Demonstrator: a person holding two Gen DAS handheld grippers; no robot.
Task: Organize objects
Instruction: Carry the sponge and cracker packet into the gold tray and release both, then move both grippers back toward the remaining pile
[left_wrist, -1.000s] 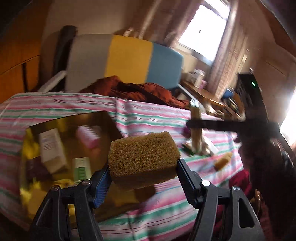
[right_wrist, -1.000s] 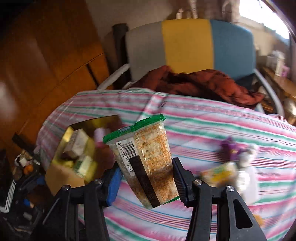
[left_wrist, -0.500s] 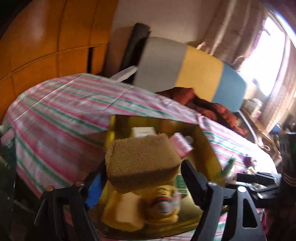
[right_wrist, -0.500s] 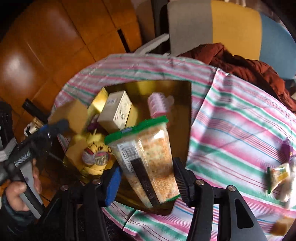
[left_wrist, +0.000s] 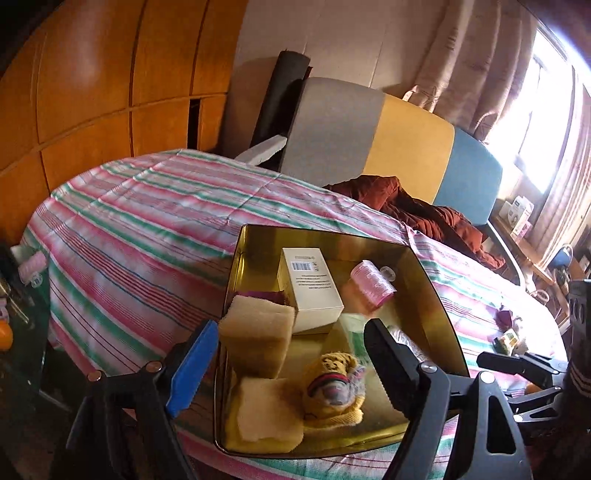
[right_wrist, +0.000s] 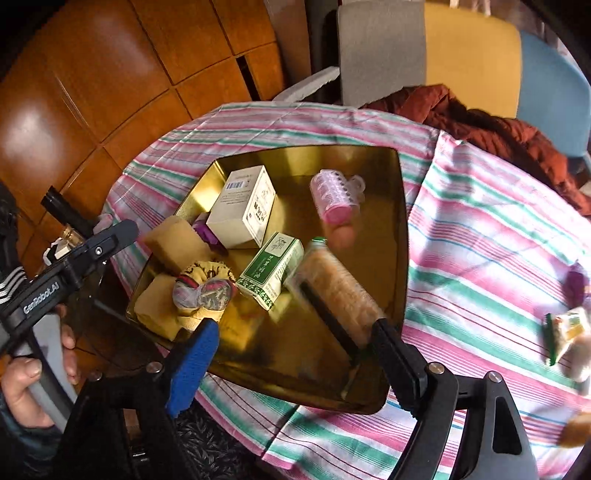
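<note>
The near half of the gold tray (right_wrist: 400, 236) is crowded by sponges (left_wrist: 258, 341), a white box (right_wrist: 242, 206), a green box (right_wrist: 271, 269) and a cracker pack (right_wrist: 338, 291); bare tray floor is left along its far wall; open striped tablecloth (right_wrist: 480, 236) is left beside it.

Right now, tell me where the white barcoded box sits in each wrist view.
Left wrist: the white box stands in the gold tray, centre of frame, just beyond the left tongs.
Right wrist: the same box lies upper left of centre, in the tray's far left part.
Shared landmark: the pink hair roller, right of the box in both.
</note>
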